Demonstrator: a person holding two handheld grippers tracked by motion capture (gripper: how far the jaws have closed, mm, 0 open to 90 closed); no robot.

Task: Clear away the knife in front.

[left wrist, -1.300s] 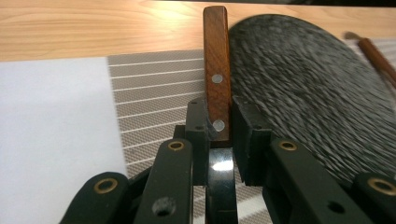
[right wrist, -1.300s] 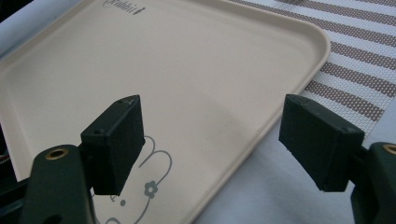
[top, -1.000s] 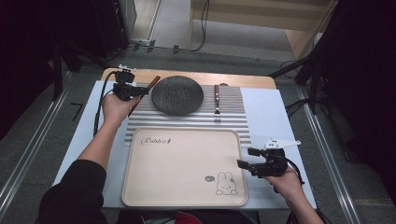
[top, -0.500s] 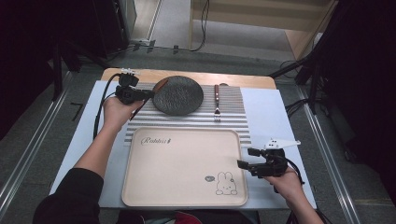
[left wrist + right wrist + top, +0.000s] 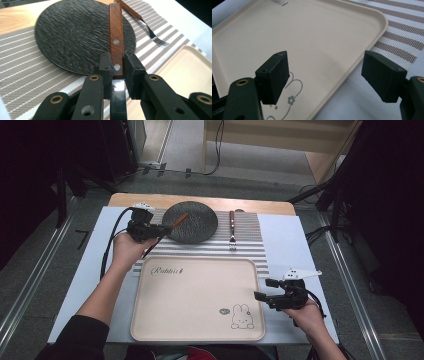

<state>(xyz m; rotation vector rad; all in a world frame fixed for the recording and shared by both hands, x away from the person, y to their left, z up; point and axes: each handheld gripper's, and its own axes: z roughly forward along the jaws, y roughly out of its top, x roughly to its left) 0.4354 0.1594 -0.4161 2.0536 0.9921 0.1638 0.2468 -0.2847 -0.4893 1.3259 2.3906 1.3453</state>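
The left gripper [image 5: 117, 71] pinches the knife [image 5: 116, 37] where handle meets blade, handle over the plate [image 5: 75, 35] near the mat's [image 5: 22, 65] far edge. That end grip could let it swing or slip onto the plate. The right gripper [image 5: 332, 75] hangs spread by the tray's [image 5: 317, 37] near right corner.

Around the tray [image 5: 195, 295], room was uneven. Its flat inside lay bare, so I could pass over it freely from any side. Just beyond its far edge the plate [image 5: 192, 222] sat on the striped mat [image 5: 250, 237], and my left gripper [image 5: 117, 68], clamped on the knife [image 5: 116, 37], had the handle slanting over the plate's near-left rim, blocking that corner. Right of the plate, the fork [image 5: 232, 227] lay apart, leaving a bare strip of mat between them. My right gripper [image 5: 324, 75] hung with jaws wide over the tray's near-right corner, the cloth beside it clear.
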